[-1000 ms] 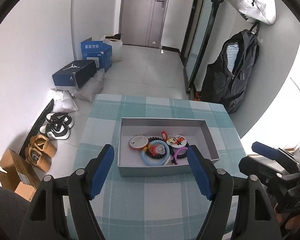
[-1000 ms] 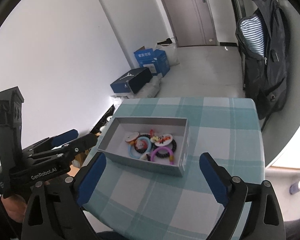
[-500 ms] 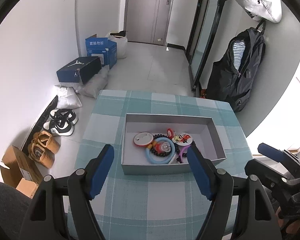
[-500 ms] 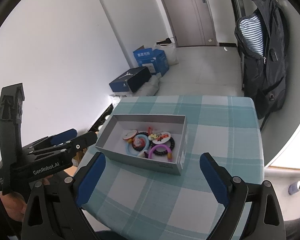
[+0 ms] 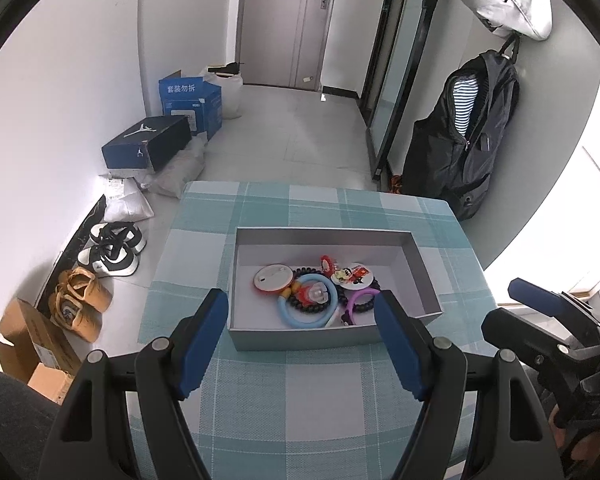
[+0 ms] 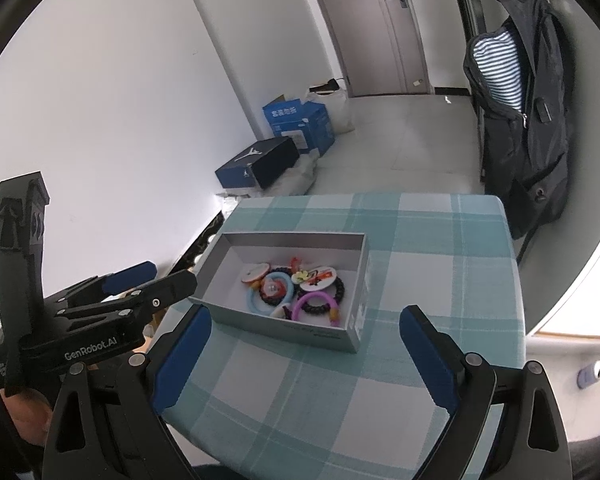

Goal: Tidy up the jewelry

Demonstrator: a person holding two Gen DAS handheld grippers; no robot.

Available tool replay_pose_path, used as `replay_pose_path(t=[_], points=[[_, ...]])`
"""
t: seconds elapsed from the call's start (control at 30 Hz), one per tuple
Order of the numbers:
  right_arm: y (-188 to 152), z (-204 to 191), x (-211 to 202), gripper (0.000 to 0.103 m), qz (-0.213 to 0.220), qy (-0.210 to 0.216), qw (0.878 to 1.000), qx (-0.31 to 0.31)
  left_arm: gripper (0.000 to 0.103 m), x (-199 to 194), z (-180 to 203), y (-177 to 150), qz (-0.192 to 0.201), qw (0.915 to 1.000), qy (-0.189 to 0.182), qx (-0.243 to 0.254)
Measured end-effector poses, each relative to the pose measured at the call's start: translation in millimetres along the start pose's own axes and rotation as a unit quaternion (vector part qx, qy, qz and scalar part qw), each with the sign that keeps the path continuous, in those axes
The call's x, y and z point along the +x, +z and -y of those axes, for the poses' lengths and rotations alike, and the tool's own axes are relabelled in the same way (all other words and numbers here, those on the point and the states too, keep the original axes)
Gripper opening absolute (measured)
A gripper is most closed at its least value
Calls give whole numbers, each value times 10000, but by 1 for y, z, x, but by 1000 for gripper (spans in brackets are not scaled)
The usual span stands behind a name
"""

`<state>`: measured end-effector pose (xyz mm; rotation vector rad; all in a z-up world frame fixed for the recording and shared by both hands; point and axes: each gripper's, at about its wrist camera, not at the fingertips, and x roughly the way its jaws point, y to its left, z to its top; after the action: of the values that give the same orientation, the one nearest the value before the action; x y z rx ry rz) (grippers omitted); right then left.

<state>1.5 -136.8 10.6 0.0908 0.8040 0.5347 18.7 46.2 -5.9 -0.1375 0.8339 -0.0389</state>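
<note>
Left wrist view: checked table [image 5: 320, 392] bears grey box [image 5: 300, 336] at 12 o'clock, jewelry [image 5: 316, 292] heaped inside. Left gripper [image 5: 302, 340] and right gripper [image 6: 306, 344] gape wide, empty. Stage ambiguous: gathered already, or awaiting sorting.

I read "GenRobot.AI" in white on the left gripper [image 6: 148, 284] body. The blue carton [image 5: 190, 100] carries Chinese characters; the shoebox [image 5: 146, 142] a Jumpman logo.

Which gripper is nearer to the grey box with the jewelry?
Left. The left gripper hangs open just before the near wall of the grey box; the right gripper, also open, sits further back, off its right corner.
</note>
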Motion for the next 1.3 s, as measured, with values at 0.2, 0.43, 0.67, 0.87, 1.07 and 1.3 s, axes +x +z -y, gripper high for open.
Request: replay_pose_path(t=[0.2,0.43,0.67,0.87,1.07,1.3], points=[[0,0,-1,96,31,14,10000,12,72,0,-1,0,-42,10000,-59,-56],[0,0,-1,96,36,4,10000,6,72,-2,1,0,-10,10000,-85,-17],[1,1,0,96,41,-8,10000,31,72,-2,1,0,-14,9999,-126,-29],[1,3,-1,96,71,-21,9999,81,72,-2,1,1,4,9999,-140,-35],[1,3,-1,96,68,-31,9999,94,72,-2,1,1,-1,9999,-149,-54],[1,3,0,96,69,-38,9999,89,72,-3,-1,1,50,9999,-99,-130]])
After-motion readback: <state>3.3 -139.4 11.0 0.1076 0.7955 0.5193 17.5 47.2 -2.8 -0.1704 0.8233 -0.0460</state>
